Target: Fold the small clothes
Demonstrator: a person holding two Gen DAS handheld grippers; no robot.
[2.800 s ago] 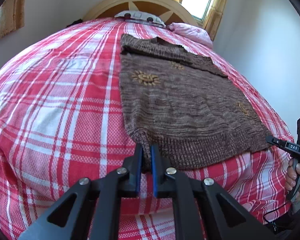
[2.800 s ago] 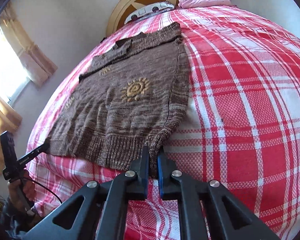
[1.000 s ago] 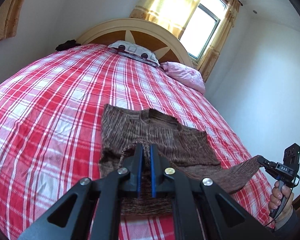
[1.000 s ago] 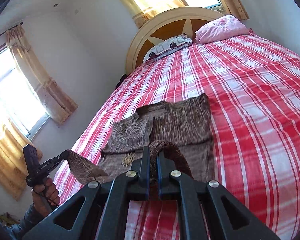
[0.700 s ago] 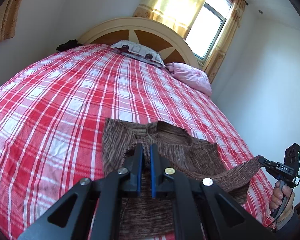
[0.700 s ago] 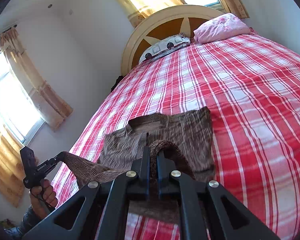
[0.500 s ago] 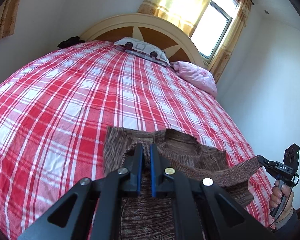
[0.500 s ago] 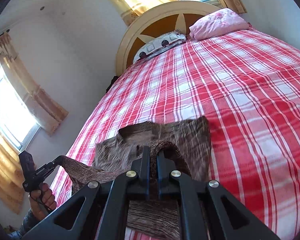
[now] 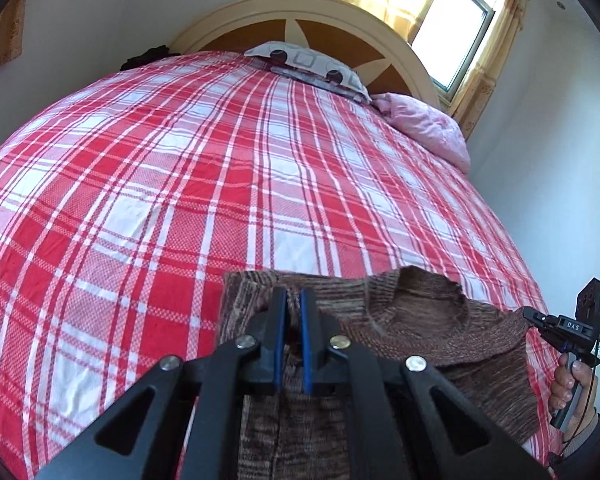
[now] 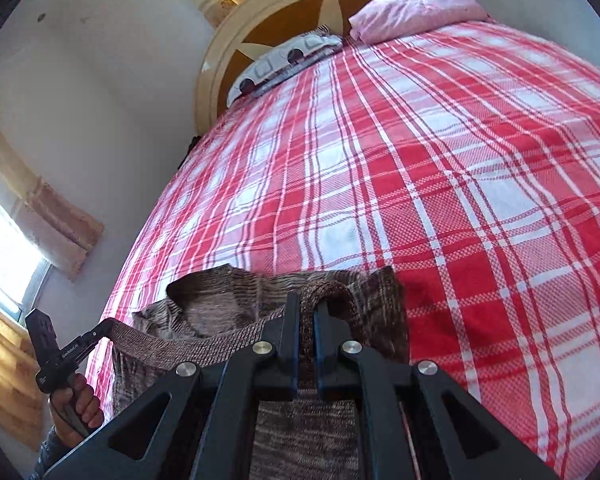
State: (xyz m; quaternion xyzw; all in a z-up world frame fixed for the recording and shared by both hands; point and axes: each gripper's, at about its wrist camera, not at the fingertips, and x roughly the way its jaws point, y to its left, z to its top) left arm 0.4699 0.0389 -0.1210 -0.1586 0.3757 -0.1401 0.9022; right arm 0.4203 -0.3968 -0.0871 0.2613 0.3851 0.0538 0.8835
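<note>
"DAS" stands on the right tongs (image 9: 534,317); other lettering unreadable.

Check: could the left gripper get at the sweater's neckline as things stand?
Probably not yet: the left gripper is shut on the brown sweater hem. The neckline lies uncovered just beyond it, so releasing would free it.

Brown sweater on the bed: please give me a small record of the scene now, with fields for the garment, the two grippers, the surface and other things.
garment: brown knitted sweater, hem carried over toward the neckline, partly folded
left gripper: fingers shut on the sweater hem corner
right gripper: fingers shut on the other hem corner
hem between grippers: lifted and stretched in a band
surface: bed with red and white plaid sheet
other things: patterned pillow and pink pillow by the headboard
</note>
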